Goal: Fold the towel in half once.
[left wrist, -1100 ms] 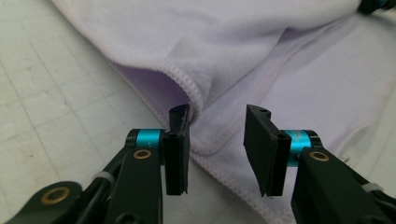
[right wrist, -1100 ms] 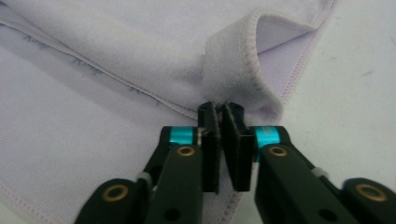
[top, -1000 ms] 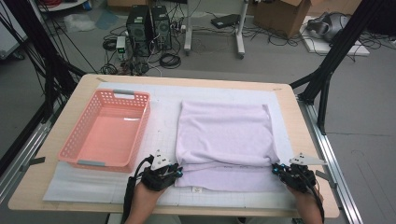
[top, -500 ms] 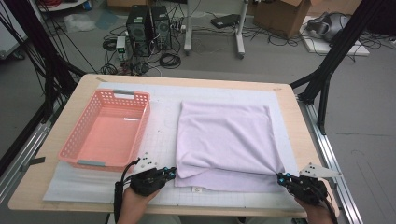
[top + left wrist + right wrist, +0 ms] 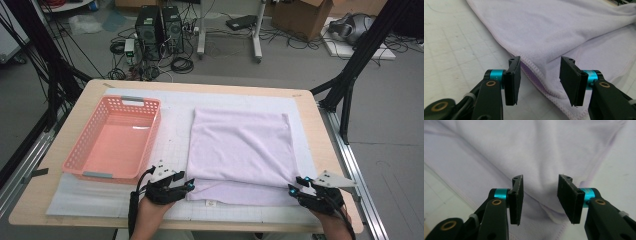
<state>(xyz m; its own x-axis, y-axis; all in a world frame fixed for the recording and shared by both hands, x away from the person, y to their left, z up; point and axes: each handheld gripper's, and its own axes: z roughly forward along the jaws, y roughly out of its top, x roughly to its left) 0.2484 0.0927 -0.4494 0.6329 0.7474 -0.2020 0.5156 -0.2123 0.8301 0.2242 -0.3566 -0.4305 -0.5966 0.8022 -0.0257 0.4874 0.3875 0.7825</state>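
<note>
A lilac towel [image 5: 240, 145] lies folded on the white gridded mat [image 5: 175, 120], its top layer stopping short of the near edge. My left gripper [image 5: 192, 185] sits at the towel's near left corner. In the left gripper view the left gripper [image 5: 541, 61] is open, its jaws have just been opening, and the hemmed towel [image 5: 554, 30] corner lies loose between them. My right gripper [image 5: 292, 189] is at the near right corner. The right gripper [image 5: 541, 178] is open too, its jaws have also just been opening, and the towel [image 5: 531, 145] rests unpinched between them.
A pink plastic basket [image 5: 80, 150] stands left of the towel on the mat, with nothing in it. The wooden table [image 5: 75, 115] ends just behind my hands. Black frame legs, computers and cables are on the floor beyond the far edge.
Both grippers drew the towel's folded edge toward the near side and laid it flat. Their jaws, shut on the corners before, now stand open and have let go.
</note>
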